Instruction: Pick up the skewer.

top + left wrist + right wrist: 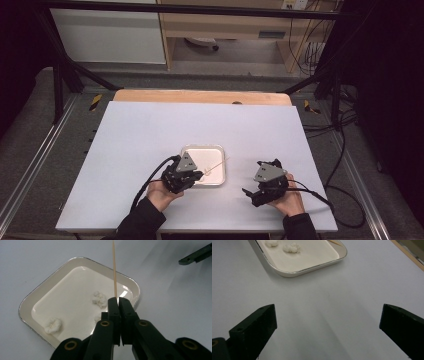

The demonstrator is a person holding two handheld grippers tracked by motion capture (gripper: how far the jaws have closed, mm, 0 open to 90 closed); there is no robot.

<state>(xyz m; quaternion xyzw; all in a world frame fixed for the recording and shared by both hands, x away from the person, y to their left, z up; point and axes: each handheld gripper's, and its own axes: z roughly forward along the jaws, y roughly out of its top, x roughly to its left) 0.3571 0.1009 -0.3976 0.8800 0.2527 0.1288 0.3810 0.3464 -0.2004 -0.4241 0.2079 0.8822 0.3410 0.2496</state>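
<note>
The left gripper pinches a wooden skewer by its base, aimed over the tray, likely to spear the white lumps; the right gripper waits beside it, jaws spread wide, holding nothing.

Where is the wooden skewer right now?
The skewer is clamped in the left gripper, pointing out over the tray's far edge, above the white lumps.

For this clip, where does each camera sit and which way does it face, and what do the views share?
High view: above the person's side, looking forward and down at the table; both forearms, left gripper, right gripper.
Left gripper view: along its shut fingers, which pinch a wooden skewer over the tray.
Right gripper view: along its open fingers, across bare table.
Shared: tray, white lumps.
</note>
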